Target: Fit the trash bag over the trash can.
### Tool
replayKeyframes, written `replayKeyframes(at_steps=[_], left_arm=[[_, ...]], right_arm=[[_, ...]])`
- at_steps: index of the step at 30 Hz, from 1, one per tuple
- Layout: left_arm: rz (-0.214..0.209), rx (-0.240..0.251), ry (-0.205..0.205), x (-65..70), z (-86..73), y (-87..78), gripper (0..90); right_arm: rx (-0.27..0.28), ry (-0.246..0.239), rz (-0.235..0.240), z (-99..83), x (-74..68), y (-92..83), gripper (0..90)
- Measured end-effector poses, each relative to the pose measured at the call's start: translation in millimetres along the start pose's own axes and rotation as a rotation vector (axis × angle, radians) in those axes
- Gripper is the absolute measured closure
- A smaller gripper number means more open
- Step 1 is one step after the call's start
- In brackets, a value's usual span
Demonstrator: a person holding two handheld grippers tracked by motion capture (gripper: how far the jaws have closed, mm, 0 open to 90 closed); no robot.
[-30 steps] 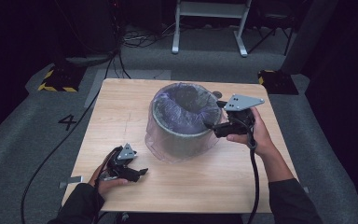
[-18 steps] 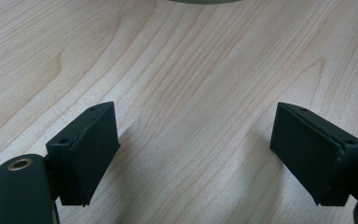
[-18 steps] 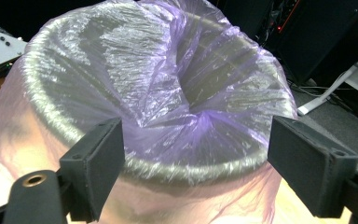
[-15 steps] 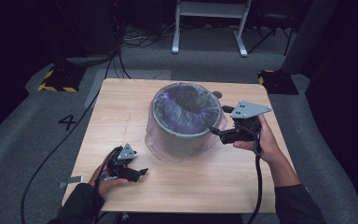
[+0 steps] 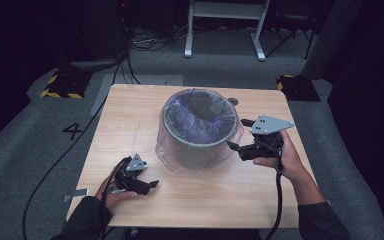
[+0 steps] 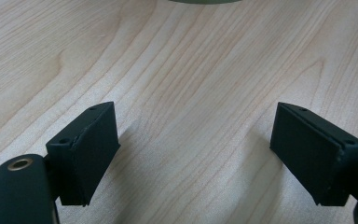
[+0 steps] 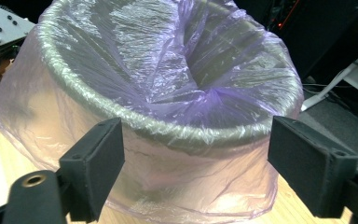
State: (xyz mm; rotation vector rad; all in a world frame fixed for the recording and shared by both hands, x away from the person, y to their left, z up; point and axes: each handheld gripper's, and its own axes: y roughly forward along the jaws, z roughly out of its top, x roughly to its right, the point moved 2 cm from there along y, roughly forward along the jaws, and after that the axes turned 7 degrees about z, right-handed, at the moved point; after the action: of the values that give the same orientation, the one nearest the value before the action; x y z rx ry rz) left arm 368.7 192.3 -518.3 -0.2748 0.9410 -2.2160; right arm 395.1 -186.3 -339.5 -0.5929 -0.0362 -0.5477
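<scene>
Grippers wide beside lined bin

Right gripper (image 5: pixel 236 135) jaws gape, holding nothing, at my high view's centre-right beside the bag (image 5: pixel 172 160) over the bin (image 5: pixel 195 112). Its own view reveals the film's creases. Left gripper (image 5: pixel 150 184), lower left, gapes over bare table (image 6: pixel 191 70).

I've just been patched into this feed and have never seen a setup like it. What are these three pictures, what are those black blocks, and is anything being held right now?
No robot arm here: a person at a wooden table holds a hand-held gripper in each hand. The high view looks down from above the person's side. There the left gripper rests low on the table and the right gripper is beside the bin.

The other two pictures come from cameras riding on the grippers. The black blocks at the bottom are each gripper's own jaws.

On the table stands a round bin lined with a thin purple bag, folded over the rim and draping down the outside.

Nothing is held. Both pairs of jaws stand open: the left gripper over bare wood, the right gripper facing the bag-covered rim.
</scene>
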Motion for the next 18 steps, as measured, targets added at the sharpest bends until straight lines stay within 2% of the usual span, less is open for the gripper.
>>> replayKeyframes(at_steps=[5, 18], left_arm=[[0.000, 0.000, 0.000, 0.1, 0.1, 0.2, 14.6], [0.001, 0.001, 0.000, 0.2, 0.2, 0.2, 14.6]], right_arm=[[0.005, 0.008, 0.007, -6.5, -0.9, -2.0, 19.0], [-0.040, 0.027, 0.014, -26.8, -2.6, 3.4, 19.0]])
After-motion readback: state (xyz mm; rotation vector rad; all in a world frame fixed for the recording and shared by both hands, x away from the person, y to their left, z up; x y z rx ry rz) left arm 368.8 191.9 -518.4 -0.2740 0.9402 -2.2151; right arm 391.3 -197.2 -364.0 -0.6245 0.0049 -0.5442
